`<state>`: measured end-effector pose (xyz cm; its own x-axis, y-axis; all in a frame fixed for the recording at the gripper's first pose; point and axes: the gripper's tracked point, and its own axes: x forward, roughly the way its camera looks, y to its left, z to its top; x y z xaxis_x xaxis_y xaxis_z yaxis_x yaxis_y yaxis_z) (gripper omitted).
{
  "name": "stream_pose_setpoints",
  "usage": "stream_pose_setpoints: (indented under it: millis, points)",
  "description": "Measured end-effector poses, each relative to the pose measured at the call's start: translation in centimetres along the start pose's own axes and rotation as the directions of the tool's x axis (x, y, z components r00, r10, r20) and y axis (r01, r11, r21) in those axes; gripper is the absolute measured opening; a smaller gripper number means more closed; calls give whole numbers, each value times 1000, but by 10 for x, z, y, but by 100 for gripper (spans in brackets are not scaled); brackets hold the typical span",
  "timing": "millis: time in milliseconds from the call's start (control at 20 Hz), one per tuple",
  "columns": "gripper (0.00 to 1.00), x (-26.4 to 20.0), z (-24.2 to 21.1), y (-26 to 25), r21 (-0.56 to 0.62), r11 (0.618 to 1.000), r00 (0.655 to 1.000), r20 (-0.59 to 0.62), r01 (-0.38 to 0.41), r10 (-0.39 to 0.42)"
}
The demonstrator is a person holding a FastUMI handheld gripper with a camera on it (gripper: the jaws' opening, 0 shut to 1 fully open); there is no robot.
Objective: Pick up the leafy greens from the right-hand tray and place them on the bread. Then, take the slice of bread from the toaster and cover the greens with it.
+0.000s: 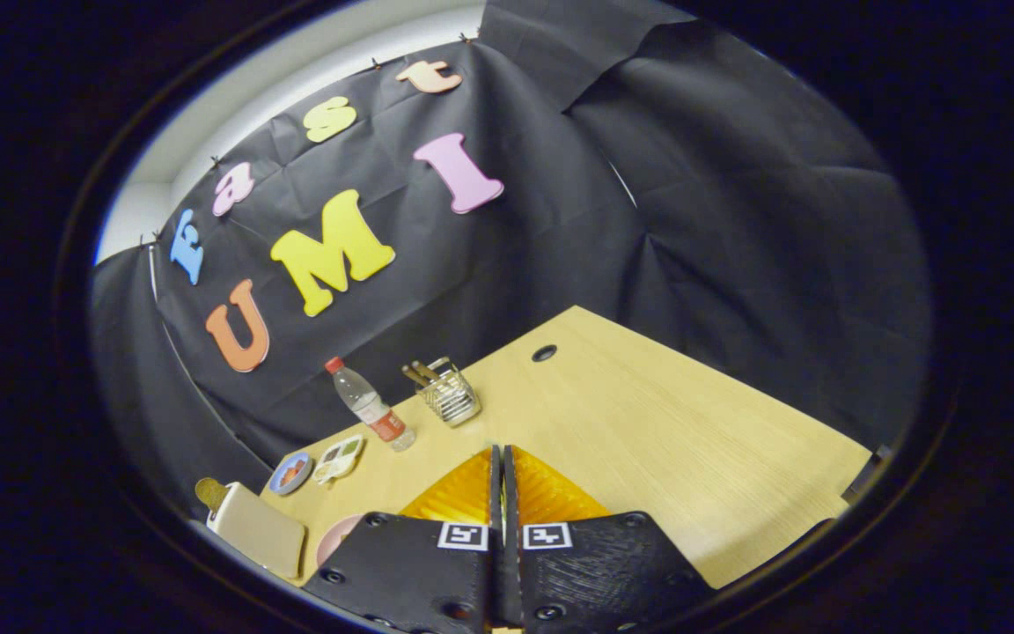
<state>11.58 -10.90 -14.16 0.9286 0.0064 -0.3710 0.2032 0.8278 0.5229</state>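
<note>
Pale wood grain covers the table [648, 423], which tilts across the gripper view, with a small round hole [544, 353] near its far edge against the black cloth wall. The tool [502, 462] is held above the table, its two fingers pressed together with no gap between them and nothing caught there — closed on empty air.

Off to the left of the fingers and beyond them stands a clear plastic bottle [371, 405] with a red cap and a red label, leaning in this view. Just beside it is a wire basket [449, 394] holding a couple of brown sticks. Nearer, at the table's left edge, lie a small round dish [291, 473] with something reddish on it and, touching or just beside it, a pale divided tray [340, 458] with greenish bits in its compartments; whether these are the leafy greens I cannot tell at this size. Closer still sits the cream-coloured toaster [256, 528], with a slice of bread [210, 493] standing up out of its far end. A pink plate [335, 535] shows between the toaster and the tool body — partly hidden by it
</note>
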Motion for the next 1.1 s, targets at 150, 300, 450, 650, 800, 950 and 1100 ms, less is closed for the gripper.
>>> stream_pose_setpoints:
  millis: [150,300,450,650,800,950,1100]
  points:
    - [0,-10,9,29,-24,999,999,24,-39,40]
    - [0,-21,10,63,-47,995,996,37,-83,85]
    - [0,-27,3,106,-68,988,989,37,-142,145]
    - [0,-35,-17,168,-75,969,971,27,-234,237]
    - [0,-33,-43,211,-97,953,957,24,-286,290]
    - [0,-33,-81,251,-73,935,938,-26,-346,345]
    - [0,-37,-108,279,-14,921,920,-56,-389,388]
